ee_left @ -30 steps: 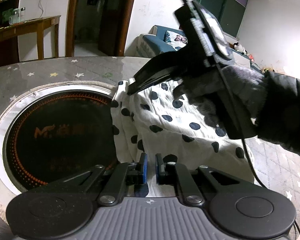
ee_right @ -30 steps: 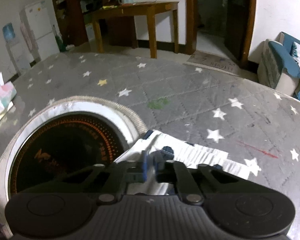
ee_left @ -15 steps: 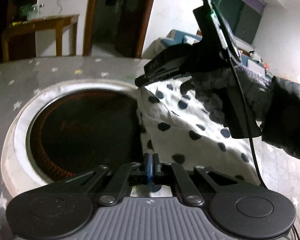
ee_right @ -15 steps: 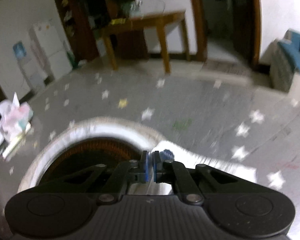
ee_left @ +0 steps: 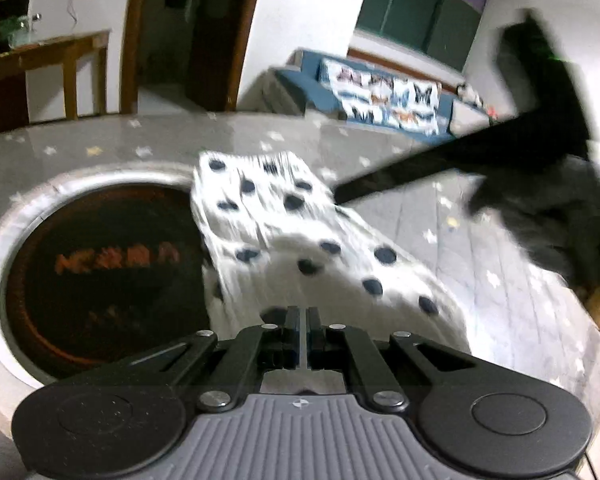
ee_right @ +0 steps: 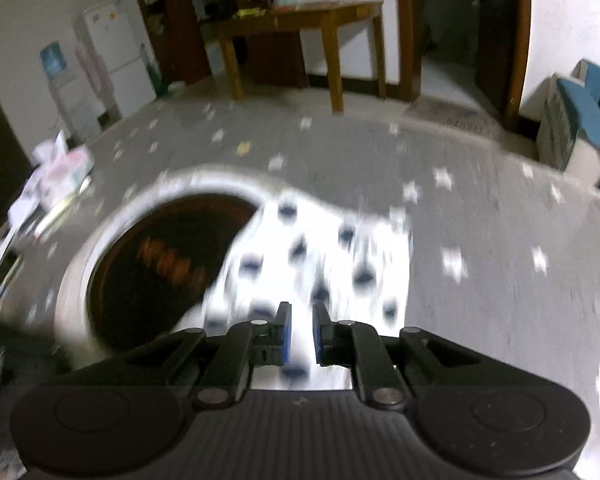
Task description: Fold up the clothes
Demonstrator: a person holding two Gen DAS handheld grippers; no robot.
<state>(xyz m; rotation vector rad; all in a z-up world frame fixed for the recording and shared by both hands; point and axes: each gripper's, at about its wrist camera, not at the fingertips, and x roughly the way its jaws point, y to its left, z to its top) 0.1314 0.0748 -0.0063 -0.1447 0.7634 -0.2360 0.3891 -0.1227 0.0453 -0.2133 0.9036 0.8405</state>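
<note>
A white garment with dark polka dots (ee_left: 300,236) lies folded on the grey star-patterned table, beside a round dark burner. My left gripper (ee_left: 304,320) is shut on the garment's near edge. In the left wrist view my right gripper (ee_left: 380,188) hovers blurred above the garment's far right side, held by a gloved hand. In the right wrist view the right gripper (ee_right: 299,330) is open a little above the garment (ee_right: 328,256), with nothing between its blue pads (ee_right: 286,332).
A round dark burner with orange lettering (ee_left: 100,264) in a pale ring (ee_left: 4,232) sits left of the garment. A tissue pack (ee_right: 56,176) lies at the far left. A wooden table (ee_right: 300,20) and a blue sofa (ee_left: 380,96) stand beyond.
My right gripper has let go of the garment's far corner, opened, and pulled back up to the right. My left gripper closed on the near edge and holds it. The garment now lies flatter.
</note>
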